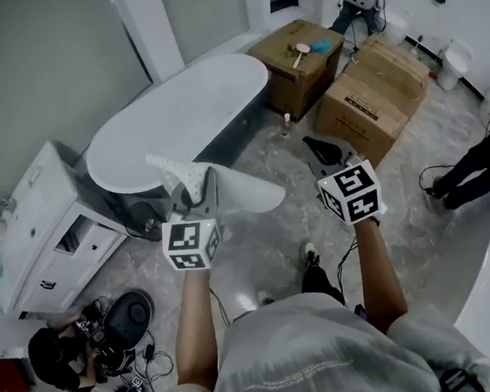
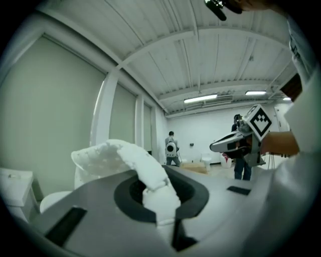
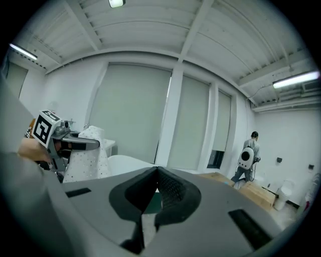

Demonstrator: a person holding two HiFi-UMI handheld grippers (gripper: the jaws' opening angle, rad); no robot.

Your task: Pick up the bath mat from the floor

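Left gripper [image 1: 197,191], centre-left of the head view, with its jaws closed tight on a fold of the white bath mat [image 1: 246,192]; in the left gripper view the mat [image 2: 131,156] rises from between the jaws and bends over toward the left of the frame. The mat is held in the air, clear of the marbled floor [image 1: 272,244], with its free end spreading to the right of the gripper toward the centre of the head view. In the right gripper view the same mat [image 3: 88,156] hangs at the left edge, showing a dotted side. Right gripper [image 1: 329,152], right of centre in the head view and apart from the mat, has its jaws closed tip to tip with nothing between them [image 3: 156,173]. Behind both grippers, in the upper middle of the head view, stands a white bathtub [image 1: 176,124]; a white cabinet [image 1: 53,228] is at the left and two cardboard boxes [image 1: 374,94] at the upper right. A second person [image 1: 477,166] stands at the right edge
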